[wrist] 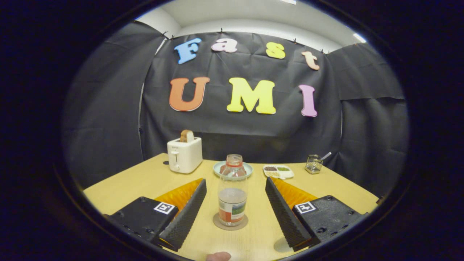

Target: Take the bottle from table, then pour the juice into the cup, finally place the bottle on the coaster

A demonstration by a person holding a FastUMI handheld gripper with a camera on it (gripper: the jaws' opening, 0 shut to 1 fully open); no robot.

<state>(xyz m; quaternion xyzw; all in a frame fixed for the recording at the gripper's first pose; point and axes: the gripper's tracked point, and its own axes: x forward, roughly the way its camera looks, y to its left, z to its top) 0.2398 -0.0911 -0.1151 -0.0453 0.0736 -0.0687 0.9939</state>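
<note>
A clear bottle (232,192) with a coloured label stands upright on a round brown coaster (217,224) on the wooden table (145,181). It has no cap, and a little pale liquid sits in its lower part. My gripper (235,181) is open, one finger on each side of the bottle, with clear gaps between the pads and the glass. Both fingers (188,210) reach past the bottle's sides without touching it. A small pinkish rounded thing (218,256) shows at the table's near edge; I cannot tell what it is.
Beyond the bottle lies a pale green plate (219,170). A white toaster (184,155) with a slice of bread stands at the back left. Back right are a white divided dish (278,172) and a small wire basket (313,164) holding a utensil.
</note>
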